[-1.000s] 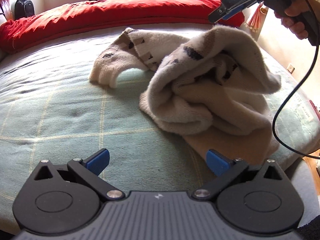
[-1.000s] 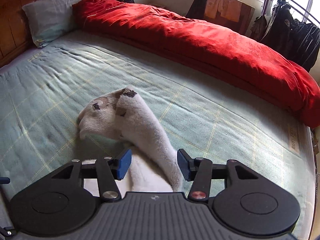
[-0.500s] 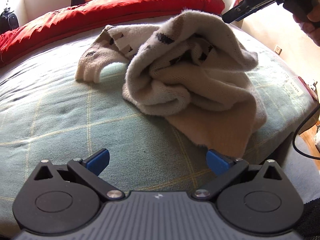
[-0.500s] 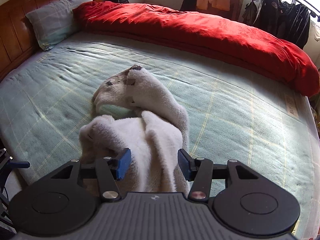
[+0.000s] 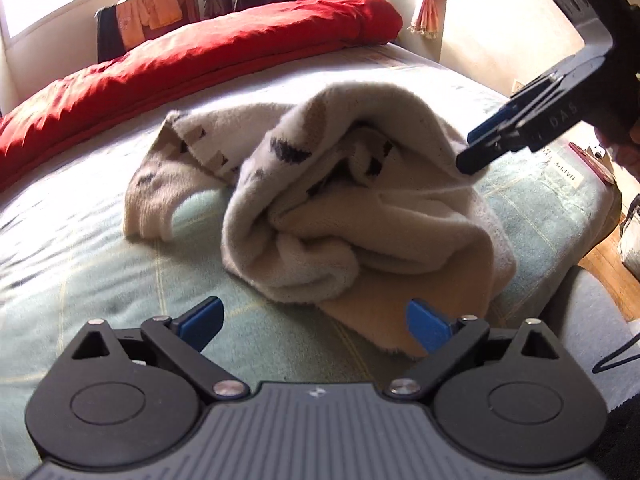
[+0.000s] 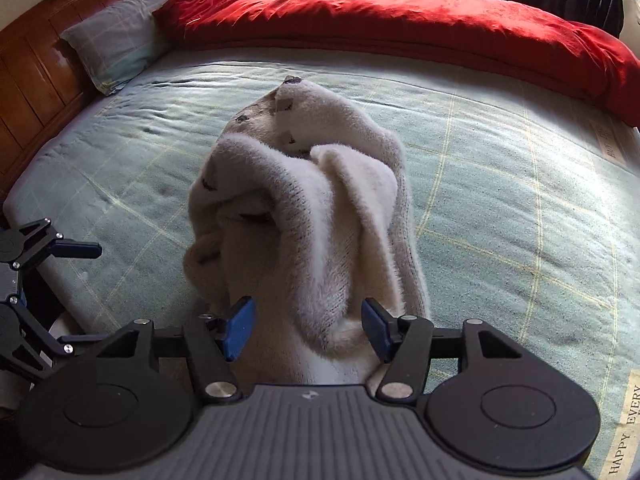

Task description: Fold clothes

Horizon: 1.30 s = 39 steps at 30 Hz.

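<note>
Big green checked bed (image 6: pixel 500 208) w/ loads of bare cover on both sides. Red duvet (image 6: pixel 400 20) bunched along the far edge, pillow (image 6: pixel 116 48) up by the wooden headboard (image 6: pixel 28 68), so plenty of room to spread things out.

Cream sweater (image 5: pixel 360 208) w/ dark flecks heaped in a crumpled mound near the front corner of the bed, hem hanging close to the mattress edge, one sleeve or flap trailing off toward the duvet. Nothing flat yet, so looks like the very start: untangling before any real fold.

Right gripper (image 6: pixel 308 326) straddling a raised ridge of knit, jaws opening, pads not pressing on the fabric afaict. Left gripper (image 5: pixel 316 320) low at the near edge, spread wide but easing inward, nothing between the pads, hem just ahead of it.

Next prob: pinch two corners or shoulders, lift, shake out, lay flat toward bed centre. Careful w/ the drop-off at the front corner and the dangling black cable (image 5: pixel 616 356).
</note>
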Tool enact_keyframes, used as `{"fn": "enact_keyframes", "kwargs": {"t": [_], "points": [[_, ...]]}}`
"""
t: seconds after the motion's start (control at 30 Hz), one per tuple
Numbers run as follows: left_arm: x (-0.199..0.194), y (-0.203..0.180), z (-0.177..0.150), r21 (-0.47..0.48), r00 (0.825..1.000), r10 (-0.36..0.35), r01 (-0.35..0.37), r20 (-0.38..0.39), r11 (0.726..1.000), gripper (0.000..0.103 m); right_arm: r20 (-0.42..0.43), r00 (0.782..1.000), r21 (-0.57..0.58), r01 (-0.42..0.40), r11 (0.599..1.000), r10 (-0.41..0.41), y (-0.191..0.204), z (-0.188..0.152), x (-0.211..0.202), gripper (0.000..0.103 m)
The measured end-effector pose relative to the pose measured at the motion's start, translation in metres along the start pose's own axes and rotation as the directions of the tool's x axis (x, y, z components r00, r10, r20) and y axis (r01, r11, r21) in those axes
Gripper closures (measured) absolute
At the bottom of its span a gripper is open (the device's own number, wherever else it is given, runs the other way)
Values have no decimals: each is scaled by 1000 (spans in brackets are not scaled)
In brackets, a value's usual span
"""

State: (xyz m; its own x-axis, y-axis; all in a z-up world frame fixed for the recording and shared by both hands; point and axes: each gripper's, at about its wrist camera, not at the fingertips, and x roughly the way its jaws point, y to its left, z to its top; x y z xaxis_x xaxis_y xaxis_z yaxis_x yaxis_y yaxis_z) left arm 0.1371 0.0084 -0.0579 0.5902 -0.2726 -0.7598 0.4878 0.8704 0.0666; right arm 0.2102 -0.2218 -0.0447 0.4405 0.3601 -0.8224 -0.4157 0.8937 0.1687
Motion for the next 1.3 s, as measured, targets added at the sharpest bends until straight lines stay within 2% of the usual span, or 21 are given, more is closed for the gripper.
{"fn": "enact_keyframes", "kwargs": {"t": [0.1,0.17,0.23,0.27,0.37,0.53,0.6,0.7,0.73,0.77,0.83,0.97,1.03,1.1,1.23,1.3], "points": [[3,-6,31,124,1000,-13,12,6,992,12,11,1000,7,-15,1000,15,-4,-4,-3,39],[8,-12,50,202,1000,-9,7,9,979,22,18,999,17,-28,999,28,-7,-6,-5,39],[16,-18,68,279,1000,8,-10,9,960,25,24,999,24,-40,999,40,-10,-7,-7,39],[20,-20,76,310,1000,14,-15,7,951,31,25,999,25,-44,999,44,-12,-8,-8,39],[35,-24,98,396,1000,25,-20,-6,918,40,25,998,26,-57,998,56,-16,-10,-12,38],[62,-31,123,526,999,45,-30,-17,850,43,27,998,16,-66,998,65,-23,-13,-19,36],[76,-34,128,570,998,45,-13,-42,821,43,27,997,19,-67,998,66,-27,-13,-19,36],[95,-39,128,608,993,49,25,-105,793,43,25,997,31,-68,997,68,-33,-13,-16,36],[100,-41,126,614,992,50,34,-119,788,54,24,997,36,-70,997,70,-35,-12,-15,36],[103,-42,124,617,990,49,44,-134,786,74,23,997,39,-69,997,69,-36,-12,-13,36],[102,-41,121,609,991,39,49,-131,792,79,23,998,43,-65,997,64,-38,-12,-10,36],[95,-24,124,556,996,67,-20,-65,831,85,22,998,62,-63,996,61,-45,-11,-6,36],[91,-8,130,504,995,85,-49,-48,862,85,24,998,75,-67,995,65,-48,-11,-5,35],[88,7,132,457,995,86,-57,-44,888,85,39,996,94,-89,992,85,-51,-10,-7,31],[88,29,129,402,989,144,-119,-31,908,85,90,988,136,-139,981,127,-55,-5,-18,30],[87,46,128,336,987,156,-133,-41,932,85,105,989,137,-121,983,107,-55,-3,-25,30]]}}
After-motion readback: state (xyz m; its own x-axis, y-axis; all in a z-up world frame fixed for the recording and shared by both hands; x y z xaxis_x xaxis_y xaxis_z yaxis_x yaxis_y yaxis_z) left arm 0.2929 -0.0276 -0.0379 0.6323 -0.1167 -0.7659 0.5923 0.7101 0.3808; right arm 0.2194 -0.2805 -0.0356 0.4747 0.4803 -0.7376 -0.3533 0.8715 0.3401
